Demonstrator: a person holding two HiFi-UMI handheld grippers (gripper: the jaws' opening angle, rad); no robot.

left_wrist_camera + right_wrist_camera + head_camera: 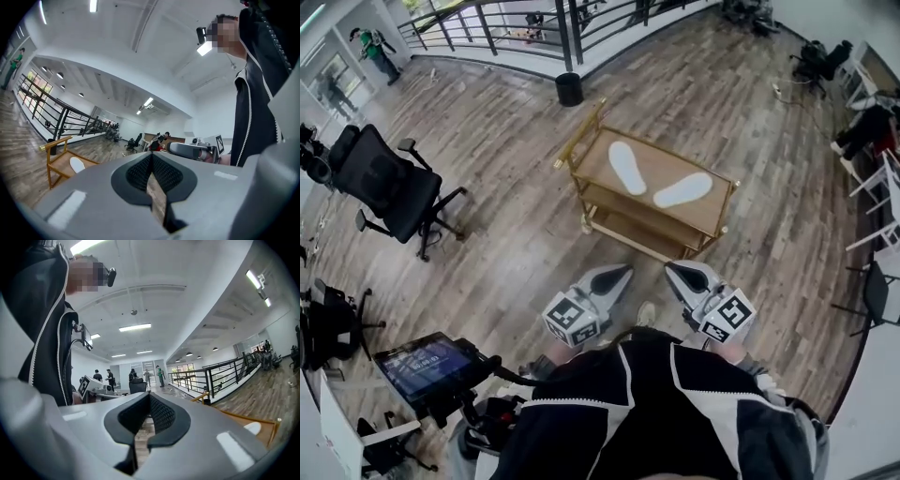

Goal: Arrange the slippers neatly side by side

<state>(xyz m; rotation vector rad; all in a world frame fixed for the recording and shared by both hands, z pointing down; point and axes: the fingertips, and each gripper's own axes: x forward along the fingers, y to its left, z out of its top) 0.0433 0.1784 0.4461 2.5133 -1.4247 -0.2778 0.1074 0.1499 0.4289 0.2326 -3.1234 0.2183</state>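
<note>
Two white slippers lie apart on a low wooden table (592, 142). The left slipper (627, 167) runs lengthwise, and the right slipper (682, 190) is angled away from it, so they form a V. Both grippers are held close to my body, well short of the table. My left gripper (619, 273) is shut and empty. My right gripper (675, 270) is also shut with nothing in it. One slipper (76, 164) shows in the left gripper view, and part of the other slipper (252, 428) shows in the right gripper view.
The table has a lower shelf (630, 225) and stands on a wooden floor. A black office chair (389, 187) is at the left. A black bin (569, 89) stands by a railing (516, 28) behind the table. A tablet on a stand (427, 364) is at lower left.
</note>
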